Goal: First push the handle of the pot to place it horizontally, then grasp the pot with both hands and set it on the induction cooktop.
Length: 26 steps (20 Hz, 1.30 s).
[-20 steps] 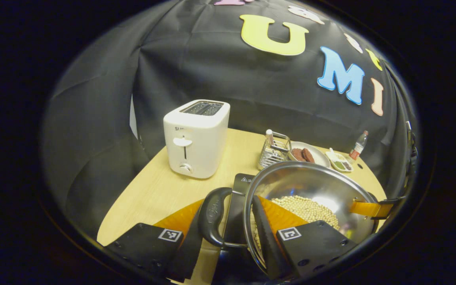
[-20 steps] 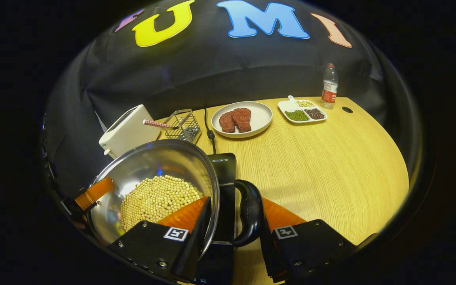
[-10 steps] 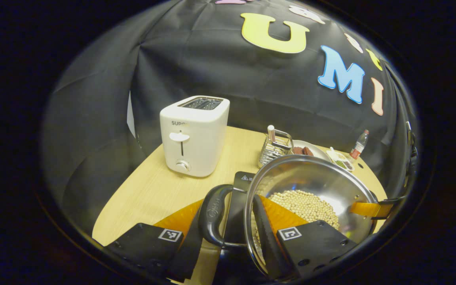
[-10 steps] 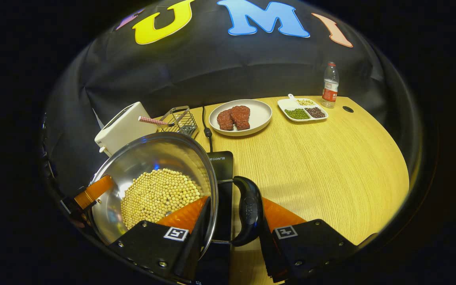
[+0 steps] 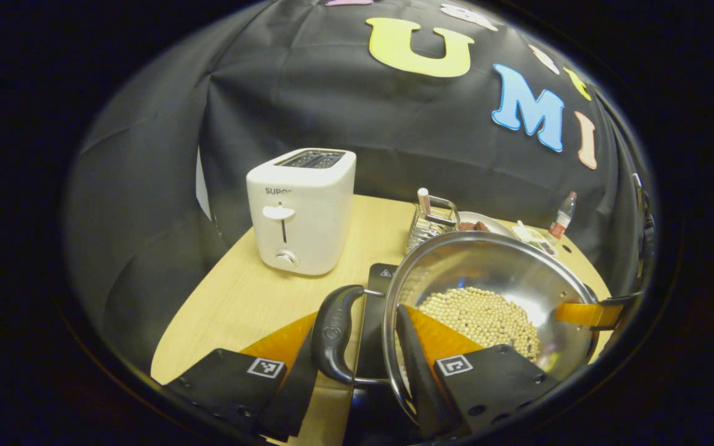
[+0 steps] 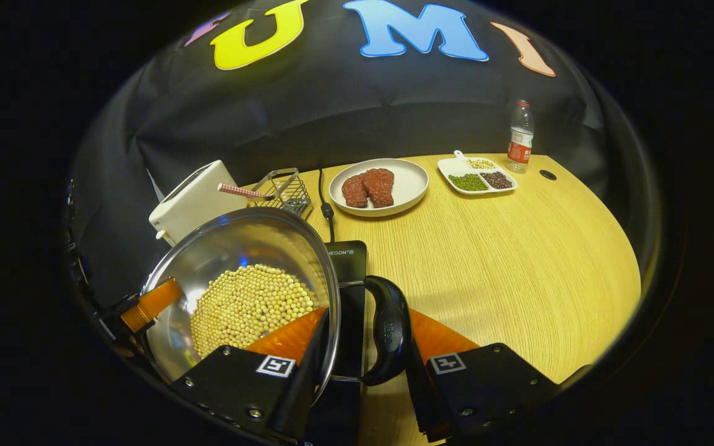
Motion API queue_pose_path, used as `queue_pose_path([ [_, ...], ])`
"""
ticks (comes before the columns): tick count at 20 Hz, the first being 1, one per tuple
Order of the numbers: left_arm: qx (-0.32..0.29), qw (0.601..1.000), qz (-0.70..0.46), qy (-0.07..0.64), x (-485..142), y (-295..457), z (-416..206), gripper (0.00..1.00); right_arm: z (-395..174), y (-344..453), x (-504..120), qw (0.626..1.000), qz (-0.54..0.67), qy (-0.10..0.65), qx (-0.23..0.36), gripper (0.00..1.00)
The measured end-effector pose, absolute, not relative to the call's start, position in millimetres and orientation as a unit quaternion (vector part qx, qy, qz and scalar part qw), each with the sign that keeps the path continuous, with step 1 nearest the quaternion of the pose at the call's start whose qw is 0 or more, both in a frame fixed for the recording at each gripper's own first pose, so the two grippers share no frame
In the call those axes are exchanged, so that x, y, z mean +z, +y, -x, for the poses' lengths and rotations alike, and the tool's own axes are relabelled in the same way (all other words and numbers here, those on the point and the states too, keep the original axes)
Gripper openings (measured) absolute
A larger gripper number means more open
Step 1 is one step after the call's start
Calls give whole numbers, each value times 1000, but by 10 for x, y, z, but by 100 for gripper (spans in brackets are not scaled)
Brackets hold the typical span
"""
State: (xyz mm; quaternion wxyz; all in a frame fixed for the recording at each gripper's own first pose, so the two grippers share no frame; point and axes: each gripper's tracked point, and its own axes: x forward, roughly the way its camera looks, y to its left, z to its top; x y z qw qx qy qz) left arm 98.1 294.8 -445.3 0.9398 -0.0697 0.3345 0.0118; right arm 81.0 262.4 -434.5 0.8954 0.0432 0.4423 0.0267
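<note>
A steel pot (image 5: pixel 487 272) (image 6: pixel 239 254) holding pale beans (image 5: pixel 481 313) (image 6: pixel 248 303) sits over the black induction cooktop (image 5: pixel 382 279) (image 6: pixel 348 260). I cannot tell whether it touches the cooktop. My left gripper (image 5: pixel 360 322) is shut on the pot's black side handle (image 5: pixel 332 334), one finger inside the rim and one outside the handle. My right gripper (image 6: pixel 368 316) grips the opposite handle (image 6: pixel 388 331) the same way. Each view shows a finger (image 5: pixel 580 314) (image 6: pixel 149 300) of the other gripper at the far rim.
A white toaster (image 5: pixel 301 210) (image 6: pixel 193 198) and a wire basket (image 5: pixel 434 220) (image 6: pixel 286 189) stand behind the cooktop. On the wooden table (image 6: pixel 518 248) are a plate of meat (image 6: pixel 379 183), a divided dish (image 6: pixel 475 173) and a bottle (image 6: pixel 520 136). A cable (image 6: pixel 326 210) leads back from the cooktop.
Both grippers and the pot have shifted slightly together; in the left gripper view the pot rim now covers more of the plate behind. Both grips are unchanged.
</note>
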Motion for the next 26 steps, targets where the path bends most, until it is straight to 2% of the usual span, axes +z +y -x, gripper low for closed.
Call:
queue_pose_path([
  [3, 10, 946, 51, 319, -4333, 2959, -975, 78, -841, 2632, -4340, 897, -34, 439, 31, 65],
  [4, 7, 949, 50, 313, -4275, 2950, -979, 80, -859, 2629, -4318, 901, -23, 433, 33, 60],
  [5, 7, 949, 50, 311, -4233, 2951, -973, 83, -890, 2610, -4270, 905, -9, 424, 35, 68],
  [9, 22, 951, 48, 305, -4130, 3072, -956, 84, -953, 2569, -4132, 915, 17, 400, 37, 75],
  [10, 25, 952, 49, 301, -4089, 3093, -955, 89, -959, 2545, -4074, 918, 19, 393, 36, 78],
  [12, 30, 953, 52, 296, -4004, 3116, -931, 87, -982, 2502, -3959, 924, 21, 380, 35, 82],
  [15, 37, 957, 43, 284, -3807, 3150, -926, 84, -1020, 2457, -3728, 934, 22, 354, 40, 83],
  [17, 43, 962, 43, 266, -3522, 3117, -939, 84, -1037, 2436, -3475, 943, 18, 329, 45, 83],
  [21, 36, 978, 34, 203, -2659, 2859, -912, 90, -1088, 2289, -2724, 965, 14, 257, 49, 83],
  [22, 35, 981, 35, 187, -2434, 2771, -902, 87, -1086, 2230, -2562, 969, 14, 242, 48, 83],
  [24, 35, 986, 37, 160, -2034, 2598, -834, 89, -1063, 2139, -2279, 973, 9, 225, 44, 83],
  [26, 37, 990, 37, 134, -1620, 2373, -708, 87, -1017, 2049, -1955, 978, 1, 205, 40, 83],
])
